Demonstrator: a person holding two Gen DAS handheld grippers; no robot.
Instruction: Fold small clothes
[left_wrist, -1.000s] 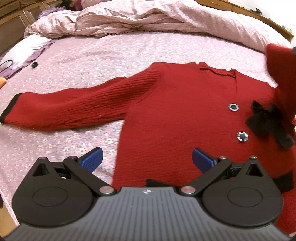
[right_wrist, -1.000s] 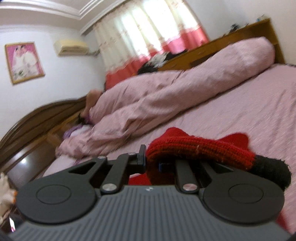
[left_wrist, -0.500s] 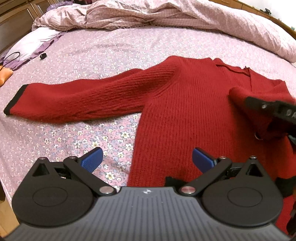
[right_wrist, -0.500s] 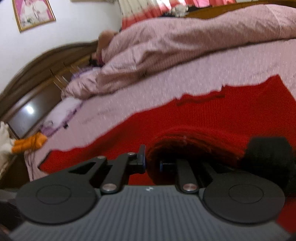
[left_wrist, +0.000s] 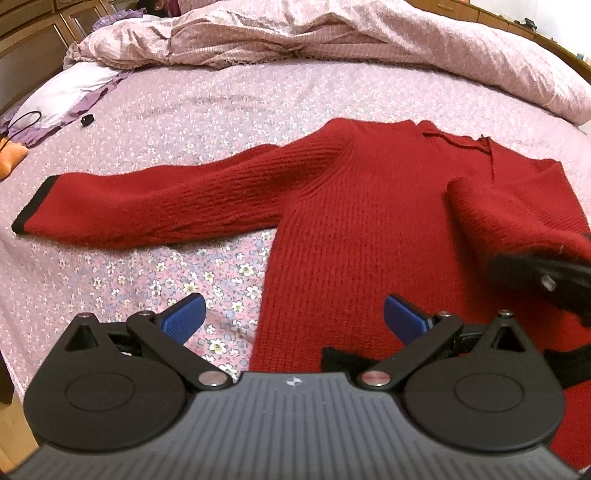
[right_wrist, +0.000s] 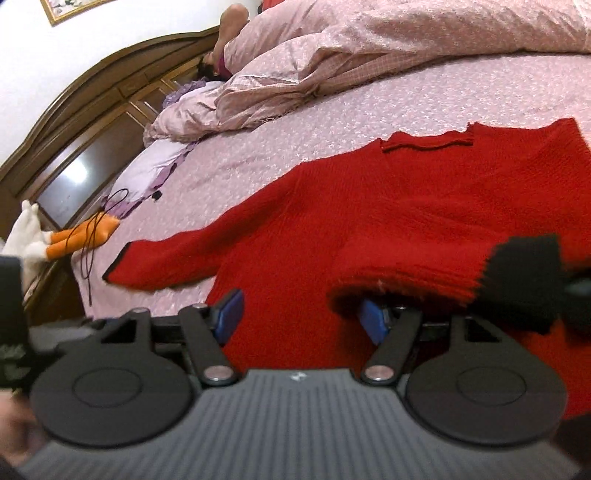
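A red knit sweater lies flat on the flowered bed sheet. Its left sleeve stretches out sideways and ends in a black cuff. The other sleeve, with its black cuff, is folded over the sweater's front. My right gripper is low over the body and its jaws are opening. The sleeve rests on top of the right finger, and neither pad presses on it. One right finger shows in the left wrist view. My left gripper hovers open above the sweater's hem edge, holding nothing.
A rumpled pink quilt fills the far side of the bed, and a person lies partly under it. A pale pillow, an orange and white plush toy and a black cord lie near the wooden headboard.
The right gripper came down and carried the sleeve across the sweater's front, covering the buttons and bow. Its jaws then spread apart. The left gripper stayed open and barely moved.
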